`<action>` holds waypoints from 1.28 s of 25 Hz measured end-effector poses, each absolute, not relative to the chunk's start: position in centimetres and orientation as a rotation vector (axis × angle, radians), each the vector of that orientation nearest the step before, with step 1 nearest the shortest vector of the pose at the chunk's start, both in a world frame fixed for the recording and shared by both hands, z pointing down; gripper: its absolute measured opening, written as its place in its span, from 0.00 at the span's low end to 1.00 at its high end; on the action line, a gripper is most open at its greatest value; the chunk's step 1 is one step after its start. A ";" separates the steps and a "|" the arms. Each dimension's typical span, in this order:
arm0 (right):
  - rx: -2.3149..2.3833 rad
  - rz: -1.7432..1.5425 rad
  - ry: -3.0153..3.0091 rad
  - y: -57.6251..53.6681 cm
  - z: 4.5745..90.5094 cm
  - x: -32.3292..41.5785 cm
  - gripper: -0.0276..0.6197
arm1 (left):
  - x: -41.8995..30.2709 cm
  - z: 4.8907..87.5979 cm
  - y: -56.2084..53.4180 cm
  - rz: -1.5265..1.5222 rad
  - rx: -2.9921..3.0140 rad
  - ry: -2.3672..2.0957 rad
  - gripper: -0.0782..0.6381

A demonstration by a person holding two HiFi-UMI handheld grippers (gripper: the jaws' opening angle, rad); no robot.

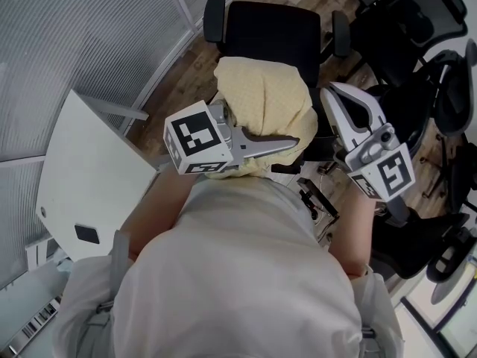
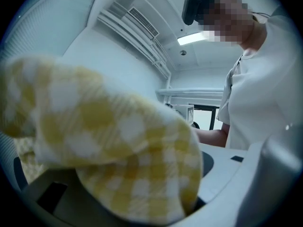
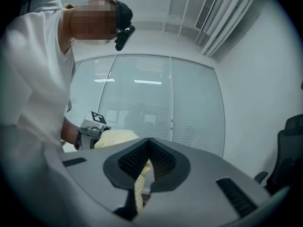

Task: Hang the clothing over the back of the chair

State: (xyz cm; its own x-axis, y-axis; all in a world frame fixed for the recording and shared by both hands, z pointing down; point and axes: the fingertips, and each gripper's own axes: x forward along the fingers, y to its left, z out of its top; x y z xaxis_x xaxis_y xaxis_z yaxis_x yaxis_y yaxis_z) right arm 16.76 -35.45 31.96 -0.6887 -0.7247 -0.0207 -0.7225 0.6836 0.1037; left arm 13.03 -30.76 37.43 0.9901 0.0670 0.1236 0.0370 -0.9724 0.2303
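A yellow-and-white checked piece of clothing [image 1: 264,99] hangs bunched up between my two grippers, over the near part of a black office chair [image 1: 272,32]. The clothing hides that part of the chair. My left gripper [image 1: 287,145] holds a thick wad of the clothing [image 2: 118,145] between wide-set jaws; in the left gripper view [image 2: 156,193] the wad fills the gap. My right gripper [image 1: 326,92] is at the clothing's right edge. In the right gripper view [image 3: 147,150] its jaws are shut on a thin fold of the clothing [image 3: 140,183].
A white table [image 1: 89,177] stands at the left, by a glass wall with blinds [image 1: 74,43]. Other black chairs [image 1: 421,58] crowd the right side. The chair's armrests [image 1: 214,17] stick up on both sides of its seat.
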 end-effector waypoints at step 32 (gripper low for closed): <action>1.023 -0.055 -2.762 -35.5 35.7 12.8 0.18 | 12.4 39.8 -32.6 0.466 2.825 -0.144 0.59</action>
